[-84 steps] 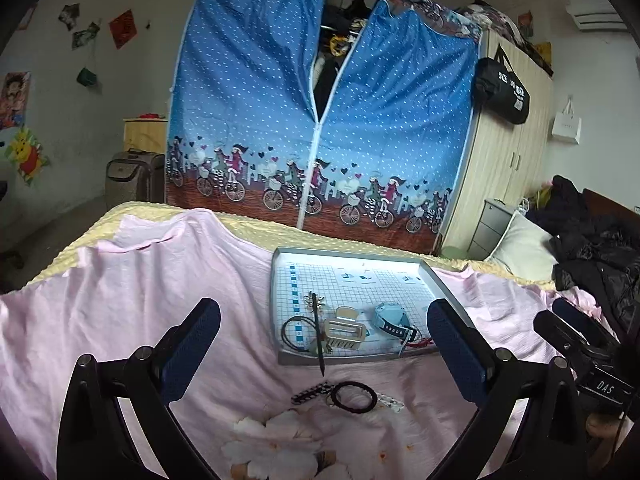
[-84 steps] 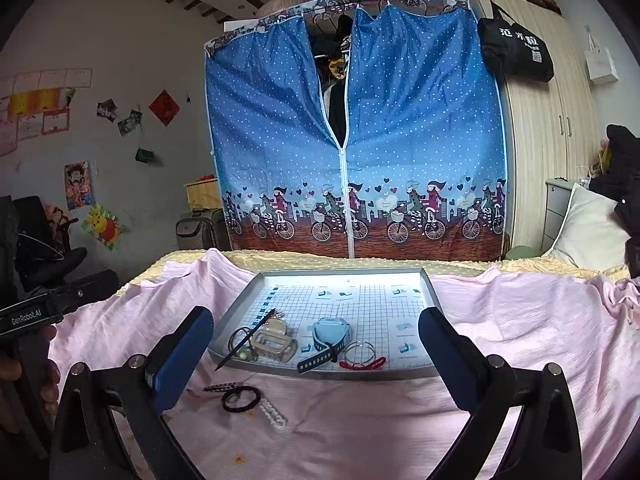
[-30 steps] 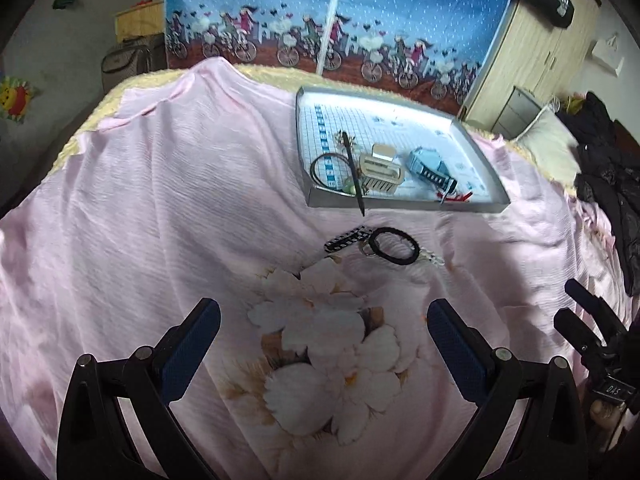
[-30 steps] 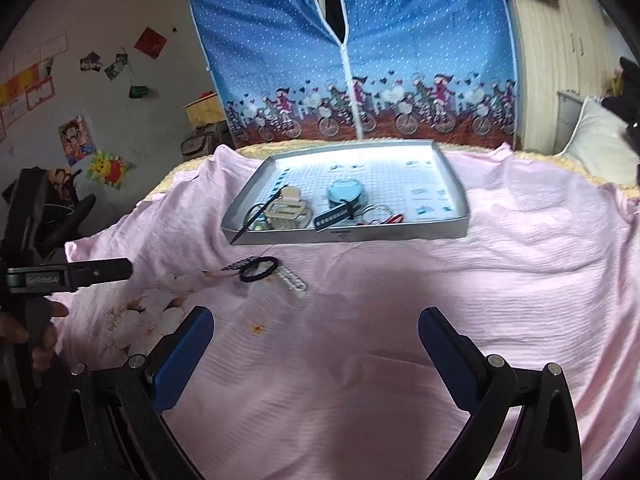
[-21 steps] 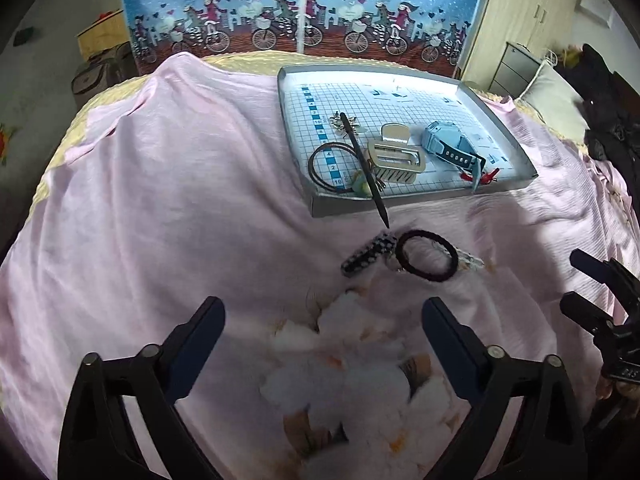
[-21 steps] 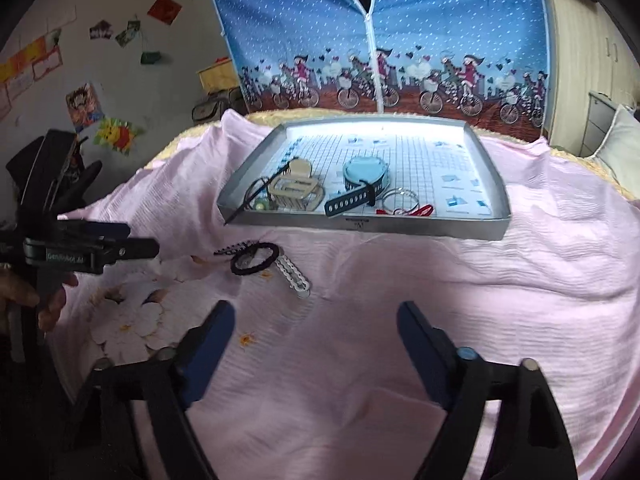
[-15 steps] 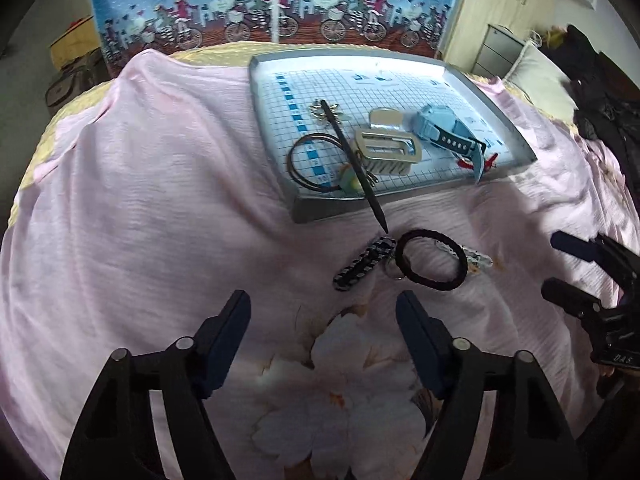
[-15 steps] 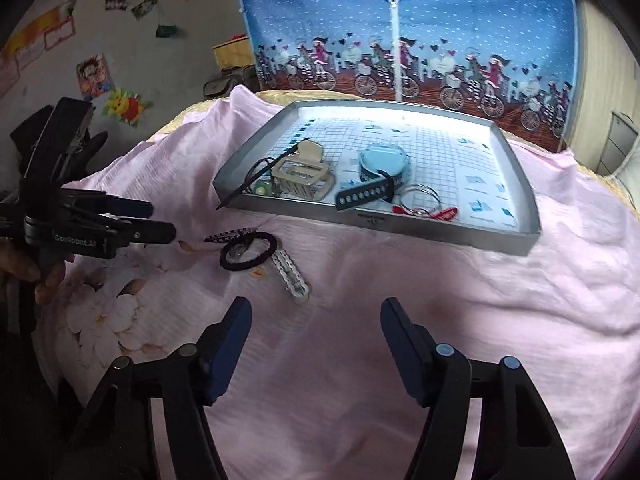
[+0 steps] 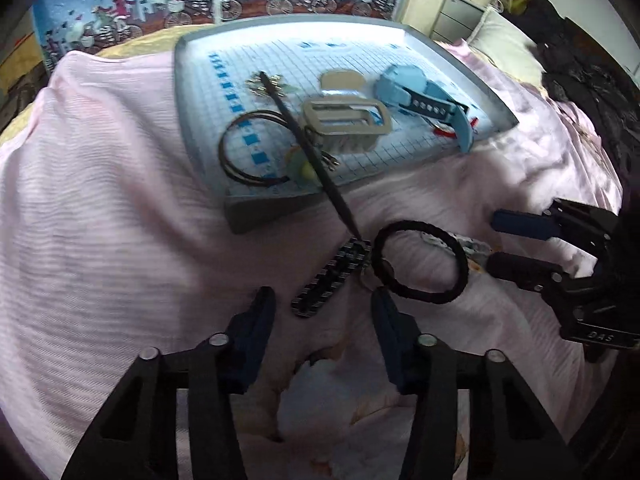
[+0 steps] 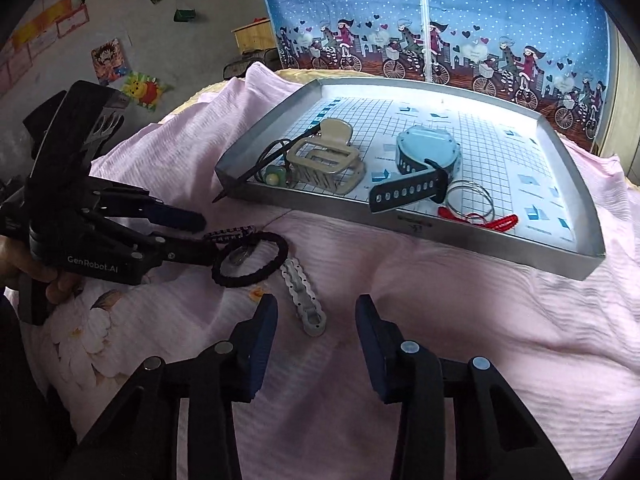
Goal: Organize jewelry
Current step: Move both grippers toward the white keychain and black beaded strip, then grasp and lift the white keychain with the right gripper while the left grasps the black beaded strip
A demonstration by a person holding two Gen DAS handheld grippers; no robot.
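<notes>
Left gripper [image 9: 322,300] now low over the bedsheet [image 9: 120,240], jaws apart and empty, narrowed from the wide spread of a moment ago, framing the near end of the checked hair clip [image 9: 332,276]. Right gripper [image 10: 316,312] likewise dropped close, jaws apart and empty, straddling the near end of the grey wavy hair clip [image 10: 302,300]. Both brought down from a high, distant hover to within reach of the loose pieces: reads as the approach finished and two pickups about to start, nothing grasped yet.

Just beyond, black hair tie [image 9: 420,264] flat on the sheet, touching the checked clip at one side and lying over the far end of the grey one; likely to drag along if either clip is lifted carelessly. Small metal ring [image 10: 240,256] inside the tie's loop.

Further off, grey tray [image 10: 440,232] unmoved on the bed, already holding a beige claw clip [image 10: 324,164], blue watch [image 10: 428,156], thin brown hair ties [image 9: 244,152], wire bangles [image 10: 470,200] with a red cord [image 10: 496,222], and a dark hair stick [image 9: 308,152] poking out over the near rim towards the checked clip. Three or four loose pieces left outside the tray.
</notes>
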